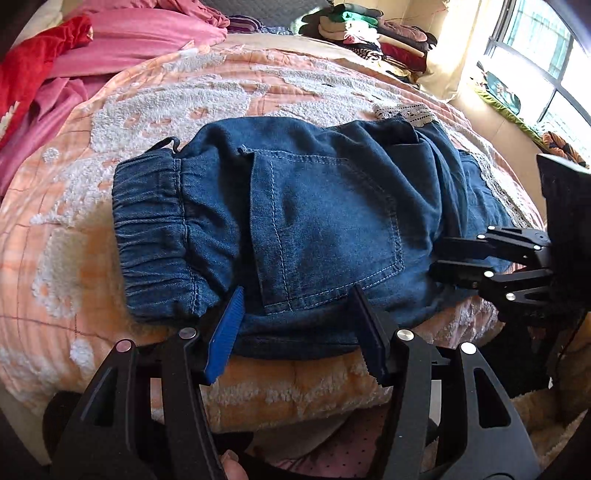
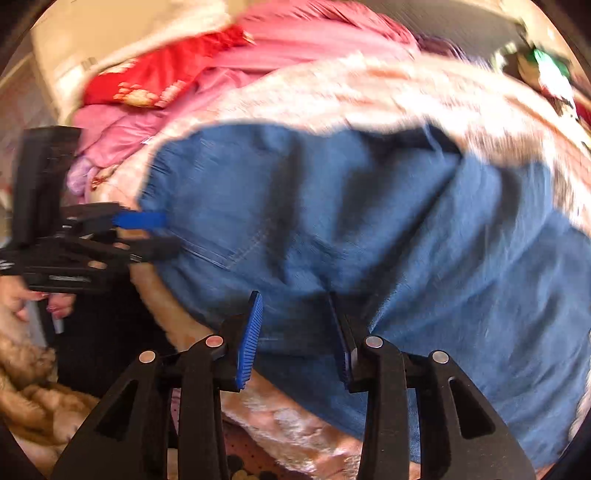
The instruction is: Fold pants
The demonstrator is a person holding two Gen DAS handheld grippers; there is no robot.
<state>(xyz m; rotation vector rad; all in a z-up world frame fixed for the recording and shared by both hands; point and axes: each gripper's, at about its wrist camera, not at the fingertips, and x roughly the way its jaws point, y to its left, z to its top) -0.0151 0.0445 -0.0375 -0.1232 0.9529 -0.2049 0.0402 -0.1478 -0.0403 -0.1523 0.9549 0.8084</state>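
The blue denim pants (image 1: 306,229) lie folded on the bed, elastic waistband to the left, back pocket facing up. My left gripper (image 1: 295,306) is open, its blue-padded fingers straddling the near edge of the pants. My right gripper (image 2: 295,314) is open at the near edge of the pants (image 2: 369,229); this view is blurred. The right gripper also shows in the left wrist view (image 1: 439,254) at the pants' right side. The left gripper shows in the right wrist view (image 2: 155,232), by the pants' left edge.
The pants rest on a peach and white fluffy bedspread (image 1: 184,96). Pink and red bedding (image 1: 92,48) is heaped at the back left. A stack of folded clothes (image 1: 362,29) stands at the back right near a window (image 1: 546,55).
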